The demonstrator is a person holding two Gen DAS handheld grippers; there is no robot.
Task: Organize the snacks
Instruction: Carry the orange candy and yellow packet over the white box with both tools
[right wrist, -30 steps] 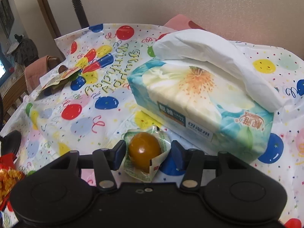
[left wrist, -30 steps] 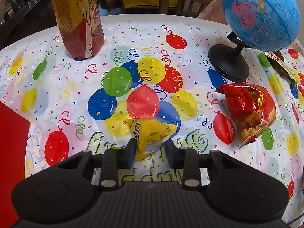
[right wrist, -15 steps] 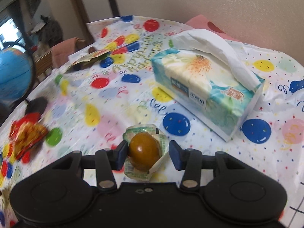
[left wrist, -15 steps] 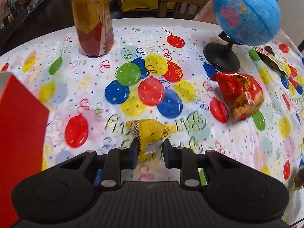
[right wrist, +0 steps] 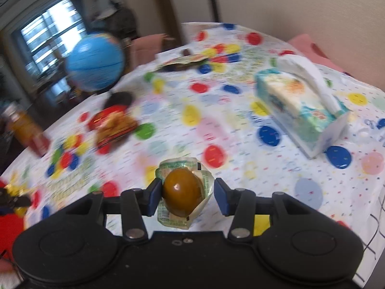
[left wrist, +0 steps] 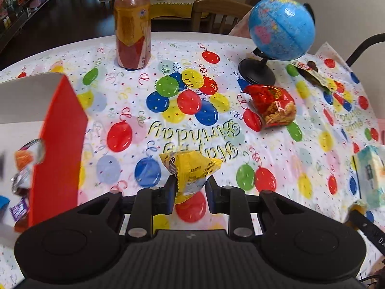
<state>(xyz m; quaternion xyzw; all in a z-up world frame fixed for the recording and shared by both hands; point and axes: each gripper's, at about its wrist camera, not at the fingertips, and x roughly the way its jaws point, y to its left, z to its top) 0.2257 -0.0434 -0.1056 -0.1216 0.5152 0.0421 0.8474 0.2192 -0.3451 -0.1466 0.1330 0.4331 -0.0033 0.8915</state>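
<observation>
Both tongs have lifted off the counter (left wrist: 276, 149); left tongs (left wrist: 189, 190) pinch the light, crinkly yellow packet (left wrist: 190, 168), right tongs (right wrist: 186, 196) clamp the slippery wrapped egg (right wrist: 181, 192).

On the tablecloth (left wrist: 276, 144) I count one globe (left wrist: 281, 27) at 1 o'clock, one drink bottle (left wrist: 132, 27) at 11 o'clock, one red snack bag (left wrist: 273, 106), one green-brown packet (left wrist: 312, 75) at 2 o'clock and one tissue box (right wrist: 300, 110). There is one red box (left wrist: 57, 149) at 9 o'clock with several small packets in it, too blurred to count. The two grippers carry one yellow packet (left wrist: 190, 171) and one wrapped brown egg (right wrist: 181, 191).
</observation>
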